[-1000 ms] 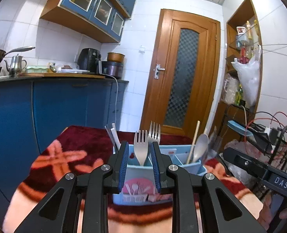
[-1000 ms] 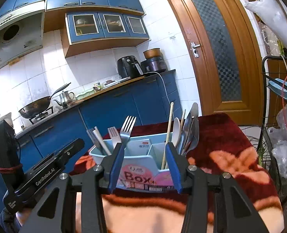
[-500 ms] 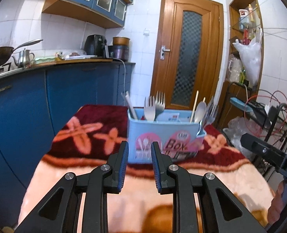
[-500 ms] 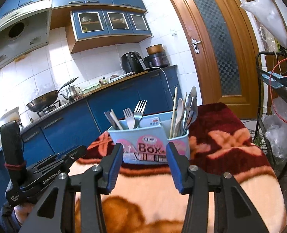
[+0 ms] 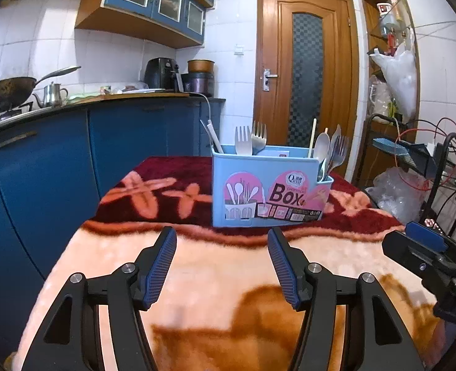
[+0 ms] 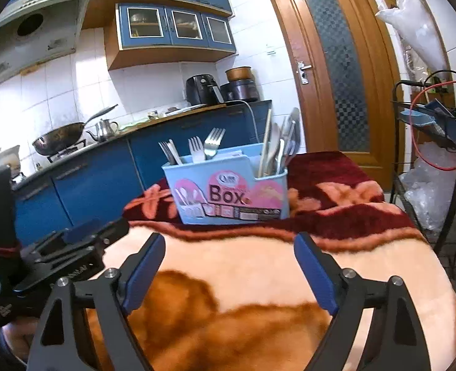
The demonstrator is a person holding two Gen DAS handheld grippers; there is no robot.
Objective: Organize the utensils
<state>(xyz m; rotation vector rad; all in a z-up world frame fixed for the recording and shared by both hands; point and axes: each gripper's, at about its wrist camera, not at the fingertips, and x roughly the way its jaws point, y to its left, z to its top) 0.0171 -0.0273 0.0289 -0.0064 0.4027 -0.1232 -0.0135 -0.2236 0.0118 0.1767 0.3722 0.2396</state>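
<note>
A light blue utensil box labelled "Box" stands upright on the blanket-covered table. It holds forks, spoons, chopsticks and other cutlery in separate compartments. It also shows in the right wrist view. My left gripper is open and empty, well back from the box. My right gripper is open and empty, also back from the box. Each gripper shows at the edge of the other's view: the right one and the left one.
Blue kitchen cabinets with a wok and kettle run along the left. A wooden door is behind the table. A black wire rack with cables and bags stands to the right.
Both grippers have pulled back from the box. The left gripper, which was narrowly closed around a fork in the box, has let go and opened wide. The right gripper opened wider.
</note>
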